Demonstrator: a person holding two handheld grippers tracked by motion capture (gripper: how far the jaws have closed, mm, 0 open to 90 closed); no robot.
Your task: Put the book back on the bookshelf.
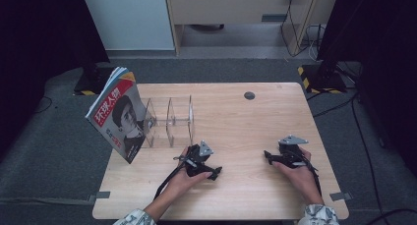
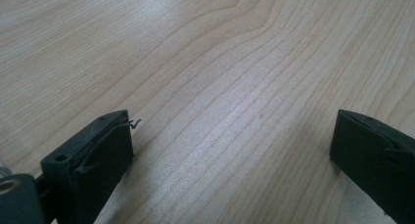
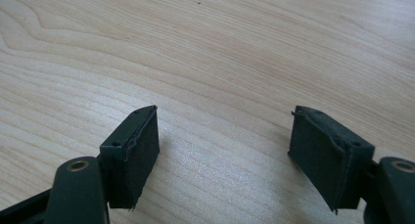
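A magazine (image 1: pixel 119 116) with a portrait cover and red lettering leans upright against the left end of a clear acrylic file rack (image 1: pixel 169 119) at the table's left. My left gripper (image 1: pixel 200 162) rests on the wooden table (image 1: pixel 236 122) just in front of the rack, held in a hand. In the left gripper view its jaws stand wide apart over bare wood, with nothing between the fingertips (image 2: pixel 105 153). My right gripper (image 1: pixel 287 156) lies on the table toward the right, also in a hand. Its pads (image 3: pixel 137 150) are apart with only tabletop between them.
A dark round grommet (image 1: pixel 249 95) sits near the table's far edge. Black stands and cables line the floor on both sides, and a cabinet stands behind the table. Sleeved forearms enter from the bottom edge.
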